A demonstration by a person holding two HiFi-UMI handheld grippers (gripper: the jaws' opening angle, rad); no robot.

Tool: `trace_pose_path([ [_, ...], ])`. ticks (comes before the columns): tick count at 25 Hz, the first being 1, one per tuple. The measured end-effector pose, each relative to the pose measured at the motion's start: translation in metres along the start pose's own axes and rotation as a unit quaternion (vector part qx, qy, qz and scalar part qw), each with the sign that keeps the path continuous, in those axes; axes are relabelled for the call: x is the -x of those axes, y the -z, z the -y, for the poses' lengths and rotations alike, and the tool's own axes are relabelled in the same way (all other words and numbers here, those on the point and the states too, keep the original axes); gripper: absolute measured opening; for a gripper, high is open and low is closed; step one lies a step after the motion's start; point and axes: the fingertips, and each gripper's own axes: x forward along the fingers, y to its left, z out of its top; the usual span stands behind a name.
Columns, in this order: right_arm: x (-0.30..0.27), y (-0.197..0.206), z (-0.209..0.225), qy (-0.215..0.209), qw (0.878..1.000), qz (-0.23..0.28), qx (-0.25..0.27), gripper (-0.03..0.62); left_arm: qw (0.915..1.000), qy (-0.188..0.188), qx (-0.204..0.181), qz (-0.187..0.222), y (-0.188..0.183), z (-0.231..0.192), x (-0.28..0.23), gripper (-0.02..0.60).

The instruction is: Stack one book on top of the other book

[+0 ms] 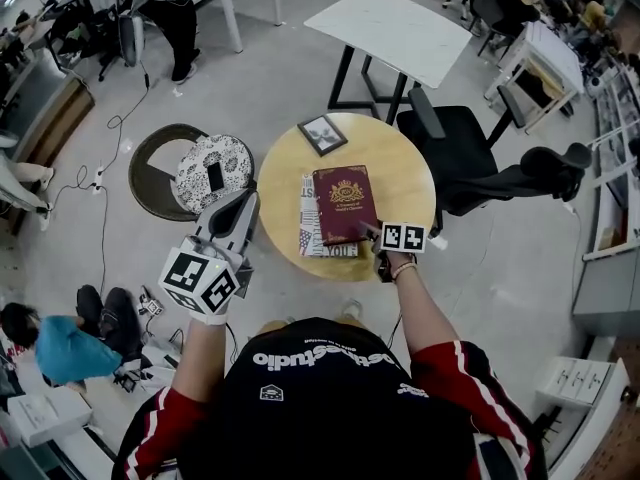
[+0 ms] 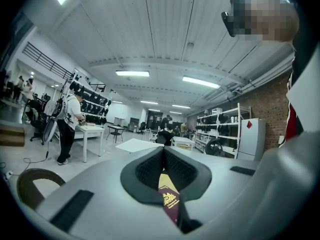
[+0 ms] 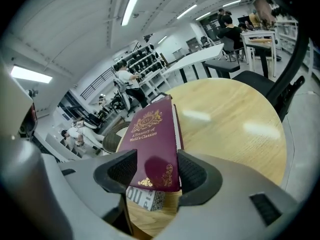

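Note:
A maroon book [image 1: 343,203] with a gold crest lies on top of a white book with black print [image 1: 310,230] on the round wooden table [image 1: 400,168]. The lower book sticks out to the left and at the near end. My right gripper [image 1: 375,236] is at the maroon book's near right corner, open. In the right gripper view, the maroon book [image 3: 152,144] shows between the spread pads of the right gripper [image 3: 156,171], and the printed book [image 3: 145,198] peeks out beneath. My left gripper [image 1: 240,208] hovers left of the table, shut and empty. Its closed jaws [image 2: 163,154] leave only a sliver of the maroon book [image 2: 170,204] showing.
A small framed picture [image 1: 322,134] lies at the table's far edge. A black office chair [image 1: 460,158] stands to the right of the table and a patterned round seat [image 1: 212,171] to its left. A white table [image 1: 400,28] stands beyond. A person in blue [image 1: 65,348] crouches at the lower left.

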Motion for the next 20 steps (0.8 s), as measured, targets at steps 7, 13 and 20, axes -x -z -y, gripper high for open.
trace_pose_path([
  [7, -0.011, 0.005, -0.016, 0.01, 0.999, -0.028, 0.044, 0.221, 1.0, -0.001, 0.002, -0.003, 0.0, -0.004, 0.005, 0.017],
  [13, -0.012, 0.008, -0.022, 0.006, 0.998, -0.04, 0.044, 0.192, 1.0, -0.005, 0.001, -0.002, 0.0, 0.003, 0.002, 0.017],
  [20, -0.009, 0.021, -0.031, 0.023, 0.999, -0.038, 0.01, 0.187, 1.0, 0.001, 0.004, -0.002, 0.0, -0.001, -0.001, 0.017],
])
